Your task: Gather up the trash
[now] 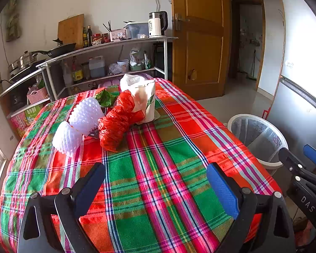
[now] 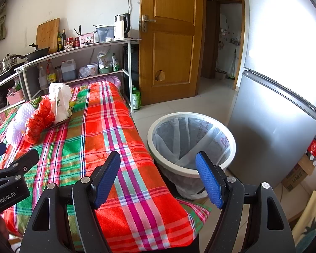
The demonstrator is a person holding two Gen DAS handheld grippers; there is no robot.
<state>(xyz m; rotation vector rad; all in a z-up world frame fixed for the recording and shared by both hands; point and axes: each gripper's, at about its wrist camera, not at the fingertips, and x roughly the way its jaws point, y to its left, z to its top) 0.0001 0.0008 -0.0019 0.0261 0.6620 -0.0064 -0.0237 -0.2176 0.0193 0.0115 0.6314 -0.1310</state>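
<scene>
My left gripper (image 1: pixel 155 184) hangs over the near end of the worktop (image 1: pixel 179 147), which is covered in a red, green and pink plaid cloth; its jaws stand wide with nothing but cloth showing between them. My right gripper (image 2: pixel 158 177) hangs at the worktop's near right corner, jaws just as wide and holding nothing — one blue pad over the cloth edge, the other in front of the trash bin (image 2: pixel 231 145).

The trash sits bunched at the far left part of the worktop, well apart from both grippers. Nearest to me are 2 white foam fruit nets (image 1: pixel 78 126), side by side and touching. Just to their right lies a crumpled red plastic bag (image 1: pixel 118 124), which leans against an upright white paper bag (image 1: pixel 144 101) with a green leaf print. A white plastic bag (image 1: pixel 129 80) pokes up behind the paper bag, and a green wrapper (image 1: pixel 105 98) lies flat behind the nets.

The bin stands on the floor beside the worktop's right edge, between it and a grey fridge (image 2: pixel 273 126). It is round and white, with a clear liner — I see nothing lying in it.
</scene>
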